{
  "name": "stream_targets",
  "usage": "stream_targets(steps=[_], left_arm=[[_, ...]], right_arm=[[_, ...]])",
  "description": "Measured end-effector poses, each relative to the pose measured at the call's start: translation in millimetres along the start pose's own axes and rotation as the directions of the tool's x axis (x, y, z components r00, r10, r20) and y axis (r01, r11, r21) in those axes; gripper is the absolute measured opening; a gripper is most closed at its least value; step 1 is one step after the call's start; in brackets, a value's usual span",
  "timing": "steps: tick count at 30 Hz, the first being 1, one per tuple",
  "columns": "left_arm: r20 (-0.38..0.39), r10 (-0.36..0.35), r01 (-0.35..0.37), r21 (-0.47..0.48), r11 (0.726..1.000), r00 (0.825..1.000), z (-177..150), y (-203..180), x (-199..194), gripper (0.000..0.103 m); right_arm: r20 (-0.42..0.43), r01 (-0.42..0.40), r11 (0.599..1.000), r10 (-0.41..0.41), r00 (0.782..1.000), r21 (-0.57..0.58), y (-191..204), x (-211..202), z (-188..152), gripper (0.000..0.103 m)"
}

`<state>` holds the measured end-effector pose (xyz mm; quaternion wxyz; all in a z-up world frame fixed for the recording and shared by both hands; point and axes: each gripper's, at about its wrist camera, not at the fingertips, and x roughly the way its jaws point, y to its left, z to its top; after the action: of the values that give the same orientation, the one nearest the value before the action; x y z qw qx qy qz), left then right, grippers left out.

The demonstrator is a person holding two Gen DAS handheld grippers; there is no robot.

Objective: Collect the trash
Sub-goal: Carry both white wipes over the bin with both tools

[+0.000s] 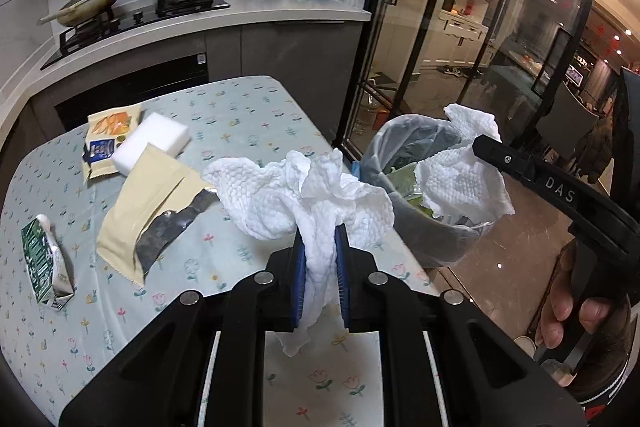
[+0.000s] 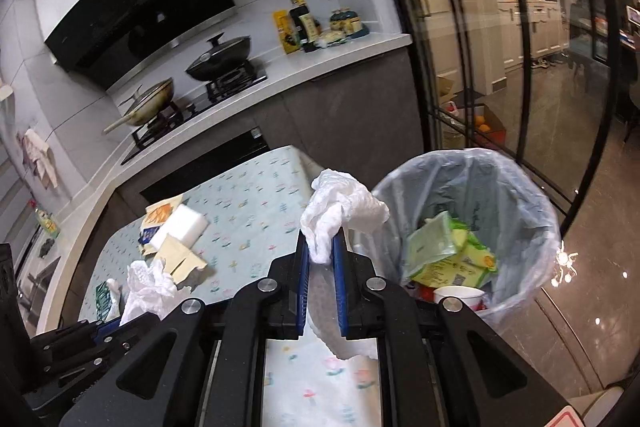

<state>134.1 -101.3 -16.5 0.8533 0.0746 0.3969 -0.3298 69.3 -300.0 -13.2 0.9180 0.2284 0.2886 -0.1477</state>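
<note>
**A:** Item count, left to right?

**B:** On the table (image 1: 248, 115): one crushed green carton (image 1: 46, 263), one orange snack wrapper (image 1: 108, 143), one tan foil-lined wrapper (image 1: 148, 203), one white sponge block (image 1: 154, 143). Two crumpled paper towels, one per tool. One lined trash bin (image 2: 532, 223) beside the table's right edge (green packets and a cup already inside).

**A:** Left gripper (image 1: 320, 239)?

**B:** Blue pads nearly together, clamped on the first paper towel (image 1: 304, 195), held above the table edge.

**A:** Right gripper (image 2: 321, 243)?

**B:** Pads a narrow gap apart, pinching the second paper towel (image 2: 340, 207), held just left of the bin's rim, not yet inside.
</note>
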Motion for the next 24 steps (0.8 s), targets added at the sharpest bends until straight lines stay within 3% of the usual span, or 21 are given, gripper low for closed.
stream_targets(steps=[13, 24], left_arm=[[-0.032, -0.100, 0.104, 0.146, 0.984, 0.994, 29.0, -97.6, 48.3, 0.013], [-0.088, -0.127, 0.142, 0.195, 0.971, 0.988, 50.6, -138.0, 100.2, 0.015]], right_arm=[[0.038, 0.104, 0.991, -0.107, 0.993, 0.090, -89.9, -21.9, 14.1, 0.011], [0.029, 0.131, 0.984, -0.135, 0.990, 0.119, -121.6, -9.4, 23.0, 0.011]])
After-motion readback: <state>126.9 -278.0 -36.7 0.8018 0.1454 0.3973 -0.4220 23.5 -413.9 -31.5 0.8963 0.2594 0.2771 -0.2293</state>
